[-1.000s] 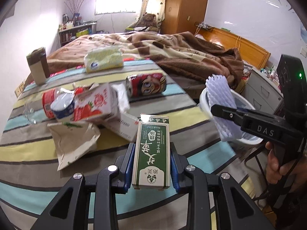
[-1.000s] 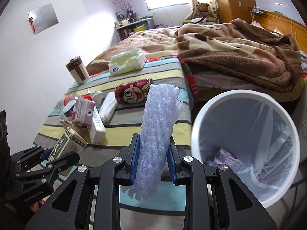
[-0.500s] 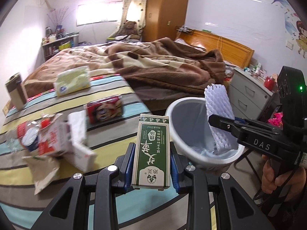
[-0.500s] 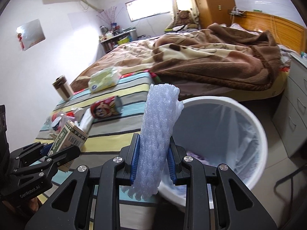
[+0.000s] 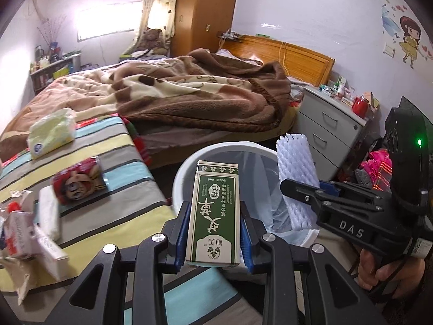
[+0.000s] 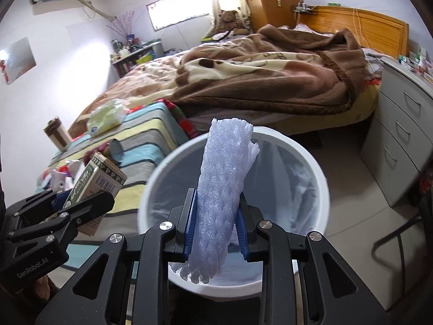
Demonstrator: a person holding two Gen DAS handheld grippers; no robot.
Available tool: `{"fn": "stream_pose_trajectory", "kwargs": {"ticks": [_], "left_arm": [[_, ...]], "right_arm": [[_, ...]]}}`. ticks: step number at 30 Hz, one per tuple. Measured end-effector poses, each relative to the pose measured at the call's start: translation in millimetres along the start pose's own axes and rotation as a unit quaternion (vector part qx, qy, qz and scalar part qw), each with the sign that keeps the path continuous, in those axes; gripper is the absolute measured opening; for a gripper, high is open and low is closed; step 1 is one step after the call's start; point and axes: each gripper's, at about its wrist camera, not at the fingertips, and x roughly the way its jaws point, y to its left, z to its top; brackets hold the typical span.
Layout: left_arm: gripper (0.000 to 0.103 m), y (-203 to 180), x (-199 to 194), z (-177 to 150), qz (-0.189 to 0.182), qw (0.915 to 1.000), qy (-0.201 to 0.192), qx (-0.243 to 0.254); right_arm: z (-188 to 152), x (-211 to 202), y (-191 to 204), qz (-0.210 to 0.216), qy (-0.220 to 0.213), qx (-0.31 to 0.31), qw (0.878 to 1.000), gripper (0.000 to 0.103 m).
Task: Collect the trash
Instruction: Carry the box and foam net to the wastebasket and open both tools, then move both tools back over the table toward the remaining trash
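The left gripper [image 5: 213,233] has its blue-padded fingers [image 5: 181,233] clamped on the long sides of a slim, flat-faced green and cream carton [image 5: 215,214], a stiff cardboard box that stands upright between them. Just beyond its top edge sits the round white bin [image 5: 189,170], smooth plastic lined with a thin, crinkled translucent bag. The right gripper [image 6: 216,224] squeezes a rolled sleeve of white foam netting [image 6: 223,189], soft and dimpled like a mesh, with its ragged lower end hanging below the fingers [image 6: 190,224] and its upper end rising in front of the bin's open mouth. To the left of both pairs of fingers lies a striped cloth surface [image 5: 113,162] with more litter: a red printed can [image 5: 78,184] on its side, a pale green tissue pack [image 5: 52,132] and crumpled cartons [image 5: 24,233]. A fuzzy brown blanket [image 5: 194,94] covers the bed beyond.
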Motion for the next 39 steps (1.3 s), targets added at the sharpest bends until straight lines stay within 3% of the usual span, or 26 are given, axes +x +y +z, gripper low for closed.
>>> {"fn": "stream_pose_trajectory", "kwargs": {"ticks": [17,21,25,30,32,39], "left_arm": [[0.033,-22.5,50.4,2.8,-0.018,0.9991,0.035,0.013],[0.034,-23.7,53.0,2.5,-0.019,0.9990,0.038,0.017],[0.052,-20.7,51.1,3.0,-0.017,0.9992,0.033,0.012],[0.056,-16.0,44.8,3.6,-0.014,0.9995,0.028,0.009],[0.061,-14.8,40.4,3.6,-0.012,0.9996,0.023,0.009],[0.062,-6.3,19.3,0.9,0.005,0.9999,0.009,0.006]], "right_arm": [[-7.0,15.0,-26.4,-0.028,0.033,0.007,0.999,0.029],[-7.4,16.7,-27.5,-0.032,0.038,0.009,0.999,0.036],[-7.8,16.1,-28.3,-0.035,0.037,0.012,0.999,0.055],[-7.0,13.3,-26.9,-0.037,0.031,0.013,0.999,0.063],[-6.5,11.7,-26.2,-0.036,0.027,0.015,0.999,0.065],[-4.3,5.5,-17.2,-0.030,0.009,0.016,0.999,0.065]]}}
